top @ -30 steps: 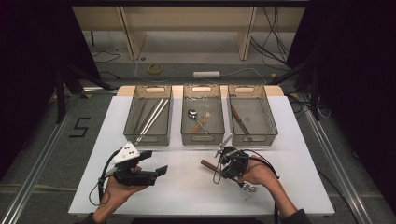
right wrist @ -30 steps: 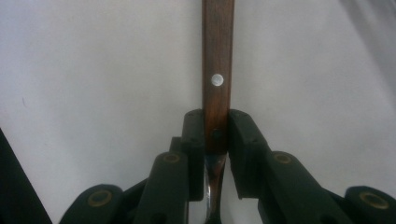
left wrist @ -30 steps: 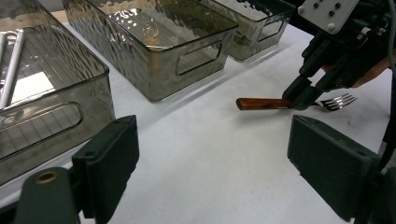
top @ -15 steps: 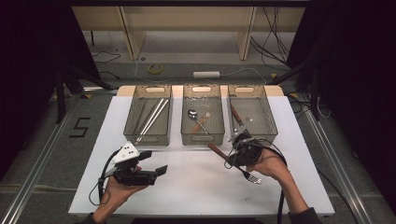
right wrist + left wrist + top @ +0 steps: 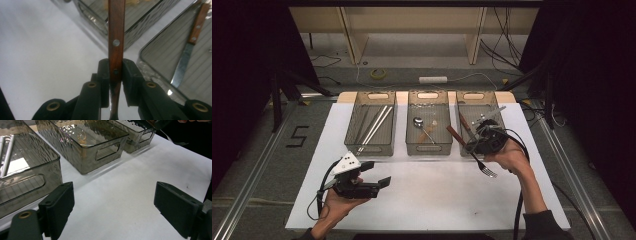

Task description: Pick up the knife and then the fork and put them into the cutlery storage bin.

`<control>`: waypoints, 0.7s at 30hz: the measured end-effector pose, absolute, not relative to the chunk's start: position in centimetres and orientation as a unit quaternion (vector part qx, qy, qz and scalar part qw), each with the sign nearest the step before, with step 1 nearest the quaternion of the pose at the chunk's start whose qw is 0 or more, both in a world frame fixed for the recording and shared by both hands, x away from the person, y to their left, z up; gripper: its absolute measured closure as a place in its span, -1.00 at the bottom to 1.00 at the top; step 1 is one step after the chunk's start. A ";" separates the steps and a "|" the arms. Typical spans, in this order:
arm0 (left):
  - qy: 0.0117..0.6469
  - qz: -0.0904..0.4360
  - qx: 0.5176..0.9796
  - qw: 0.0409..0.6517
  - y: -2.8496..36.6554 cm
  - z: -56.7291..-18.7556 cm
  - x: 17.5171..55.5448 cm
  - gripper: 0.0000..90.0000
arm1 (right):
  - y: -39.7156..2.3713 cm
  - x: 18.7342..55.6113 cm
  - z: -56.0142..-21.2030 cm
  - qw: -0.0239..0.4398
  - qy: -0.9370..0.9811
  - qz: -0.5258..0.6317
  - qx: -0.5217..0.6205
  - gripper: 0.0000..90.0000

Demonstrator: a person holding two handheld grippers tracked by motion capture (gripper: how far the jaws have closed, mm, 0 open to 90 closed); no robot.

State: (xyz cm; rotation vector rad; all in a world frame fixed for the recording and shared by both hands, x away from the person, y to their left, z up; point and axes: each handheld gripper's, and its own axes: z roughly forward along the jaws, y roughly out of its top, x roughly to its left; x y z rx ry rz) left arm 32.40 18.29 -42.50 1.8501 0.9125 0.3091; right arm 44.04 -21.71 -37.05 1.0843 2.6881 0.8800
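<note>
Right gripper (image 5: 474, 145) clamped on a wooden-handled fork (image 5: 472, 150) at the near end of the right bin (image 5: 478, 120).

In the high view the fork is held off the white table (image 5: 427, 200), its brown handle pointing toward ten o'clock and its tines (image 5: 488, 172) toward four o'clock, just below the person's right hand (image 5: 509, 157). In the right gripper view the jaws press on the handle from both sides near a rivet, and a wooden-handled knife (image 5: 190, 47) lies in the bin at two o'clock. The middle bin (image 5: 427, 127) holds a spoon (image 5: 422, 127); the left bin (image 5: 373, 125) holds long metal rods (image 5: 374, 127). At eight o'clock on the table, the left gripper (image 5: 379, 175) rests in the left hand (image 5: 339, 205), its jaws wide apart with nothing between them, pointing toward three o'clock.
</note>
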 end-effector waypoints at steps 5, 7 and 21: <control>0.377 0.128 0.766 0.505 18.3 -42.5 32.4 -0.64 | -22.0 45.2 -36.3 0.067 0.878 0.297 0.369 0.73; 0.377 0.128 0.766 0.505 18.3 -42.5 32.4 -0.64 | -22.1 45.6 -35.9 0.072 0.875 0.303 0.371 0.73; 0.377 0.127 0.766 0.504 18.3 -42.5 32.4 -0.64 | -23.4 48.9 -34.3 0.102 0.840 0.328 0.421 0.73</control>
